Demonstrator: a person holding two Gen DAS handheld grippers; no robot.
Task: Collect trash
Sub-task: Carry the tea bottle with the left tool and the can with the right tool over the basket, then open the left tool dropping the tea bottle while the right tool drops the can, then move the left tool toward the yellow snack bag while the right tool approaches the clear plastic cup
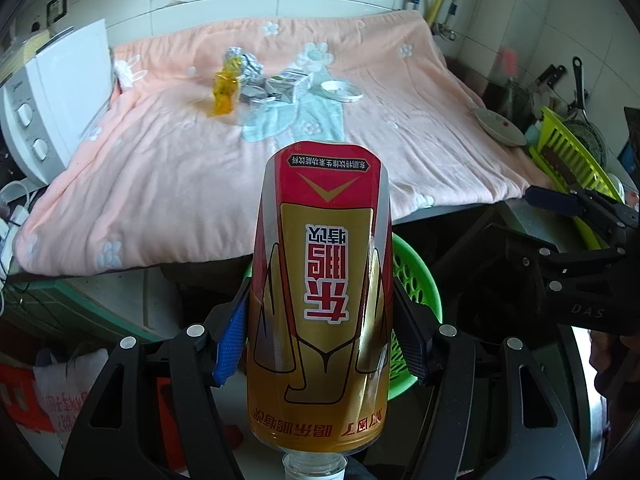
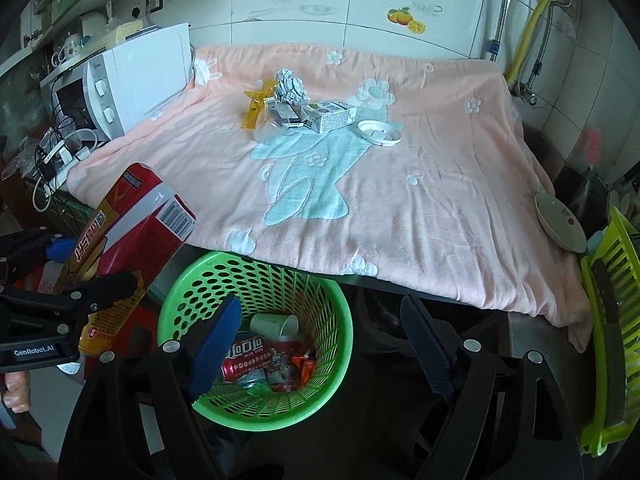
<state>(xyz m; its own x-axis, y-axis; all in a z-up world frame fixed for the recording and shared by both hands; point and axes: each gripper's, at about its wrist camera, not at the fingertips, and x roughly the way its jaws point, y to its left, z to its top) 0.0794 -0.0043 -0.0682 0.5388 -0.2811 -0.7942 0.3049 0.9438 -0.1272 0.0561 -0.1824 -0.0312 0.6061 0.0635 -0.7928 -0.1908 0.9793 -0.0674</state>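
My left gripper (image 1: pixel 320 336) is shut on a red and gold drink bottle (image 1: pixel 320 300), held upside down beside the green basket (image 1: pixel 416 292). The right wrist view shows the bottle (image 2: pixel 132 236) at the left, above and left of the green basket (image 2: pixel 224 280), which holds a red can (image 2: pixel 244 360), a white cup (image 2: pixel 276 324) and wrappers. My right gripper (image 2: pixel 320 344) is open and empty over the basket. On the pink blanket (image 2: pixel 420 200) lie a yellow wrapper (image 2: pixel 254 106), crumpled foil (image 2: pixel 290 86), a small carton (image 2: pixel 330 116) and a white lid ring (image 2: pixel 378 132).
A white microwave (image 2: pixel 136 80) stands at the blanket's left. A plate (image 2: pixel 560 224) and a lime dish rack (image 2: pixel 612 320) sit at the right. Cables and a power strip (image 2: pixel 56 156) lie left of the table. Tiled wall behind.
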